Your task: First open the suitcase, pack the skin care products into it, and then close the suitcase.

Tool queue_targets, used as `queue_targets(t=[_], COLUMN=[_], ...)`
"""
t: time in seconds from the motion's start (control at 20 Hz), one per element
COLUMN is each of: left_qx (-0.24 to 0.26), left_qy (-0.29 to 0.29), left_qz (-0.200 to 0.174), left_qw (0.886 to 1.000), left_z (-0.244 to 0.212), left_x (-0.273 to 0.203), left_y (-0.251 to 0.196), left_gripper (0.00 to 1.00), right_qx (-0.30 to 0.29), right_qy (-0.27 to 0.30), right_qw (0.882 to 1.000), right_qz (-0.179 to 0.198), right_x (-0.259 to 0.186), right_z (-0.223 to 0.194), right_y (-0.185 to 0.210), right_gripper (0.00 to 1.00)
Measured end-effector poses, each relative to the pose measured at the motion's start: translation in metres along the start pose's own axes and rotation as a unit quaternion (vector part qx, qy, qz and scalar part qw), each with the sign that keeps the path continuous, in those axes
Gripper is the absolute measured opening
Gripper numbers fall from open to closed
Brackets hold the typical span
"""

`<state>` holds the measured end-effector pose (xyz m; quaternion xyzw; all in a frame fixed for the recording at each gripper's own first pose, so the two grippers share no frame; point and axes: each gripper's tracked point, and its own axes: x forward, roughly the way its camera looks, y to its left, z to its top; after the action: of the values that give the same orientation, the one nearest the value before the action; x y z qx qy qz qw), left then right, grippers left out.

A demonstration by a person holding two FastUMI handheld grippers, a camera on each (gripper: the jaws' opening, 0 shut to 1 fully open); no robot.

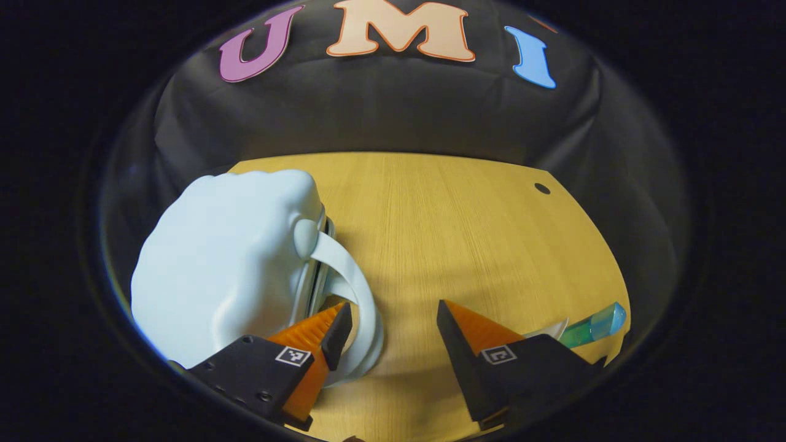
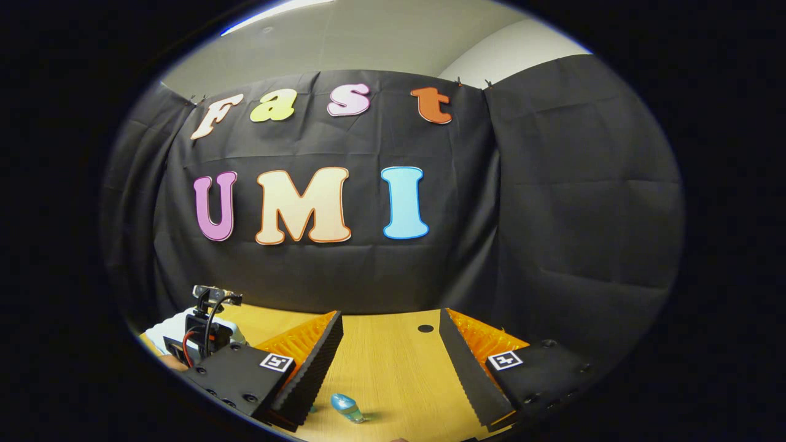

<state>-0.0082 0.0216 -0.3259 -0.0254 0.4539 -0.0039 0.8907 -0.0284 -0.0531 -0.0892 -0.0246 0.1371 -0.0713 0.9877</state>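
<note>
Suitcase [image 1: 221,270] closed, lying at table's [image 1: 466,221] left edge, handle [image 1: 356,288] looped beside left gripper [image 1: 390,331] — spread wide, holding nothing. Right gripper [image 2: 390,362] equally wide and empty, above bottle [image 2: 347,408]. Best to hook 1 finger under lid seam — lift slowly, steady the base.
</note>
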Motion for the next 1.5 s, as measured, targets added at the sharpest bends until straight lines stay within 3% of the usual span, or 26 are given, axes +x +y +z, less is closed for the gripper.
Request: queue_targets(t=[0.1, 0.2, 0.25, 0.5, 0.7, 0.9, 1.1, 1.4, 1.5], left_qx=[0.009, 0.015, 0.014, 0.018, 0.034, 0.039, 0.040, -0.035, -0.022], left_qy=[0.007, 0.010, 0.016, 0.015, -0.012, -0.006, -0.036, -0.049, -0.067], left_qz=[0.025, 0.041, 0.031, 0.011, 0.037, -0.006, -0.037, -0.080, -0.077], left_qw=[1.000, 0.999, 0.999, 1.000, 0.999, 0.999, 0.998, 0.995, 0.995], left_z=[-0.002, -0.002, -0.004, 0.002, 0.014, 0.025, 0.050, 0.086, 0.104], left_x=[0.001, 0.001, 0.002, -0.003, -0.011, -0.037, -0.068, -0.102, -0.114], left_y=[0.012, 0.023, 0.021, 0.017, 0.018, 0.019, 0.023, 0.045, 0.060], left_gripper=[0.67, 0.30, 0.11, 0.05, 0.00, 0.00, 0.00, 0.00, 0.00], right_qx=[-0.003, -0.004, -0.004, 0.014, 0.012, 0.020, 0.015, 0.014, 0.013], right_qy=[0.002, 0.006, 0.007, 0.010, 0.014, 0.000, -0.002, -0.003, -0.004], right_qw=[1.000, 1.000, 1.000, 0.999, 0.997, 0.998, 0.997, 0.996, 0.996], right_qz=[0.005, 0.012, 0.015, 0.048, 0.080, 0.065, 0.082, 0.092, 0.091], right_x=[0.001, 0.004, 0.005, 0.016, 0.025, 0.025, 0.018, 0.010, 0.008], right_z=[-0.004, -0.009, -0.011, -0.020, -0.030, -0.022, -0.027, -0.023, -0.020], right_y=[0.002, 0.003, 0.003, 0.011, 0.022, 0.035, 0.076, 0.107, 0.113], right_gripper=[0.99, 0.99, 0.99, 0.99, 0.99, 0.99, 0.98, 0.98, 0.98])
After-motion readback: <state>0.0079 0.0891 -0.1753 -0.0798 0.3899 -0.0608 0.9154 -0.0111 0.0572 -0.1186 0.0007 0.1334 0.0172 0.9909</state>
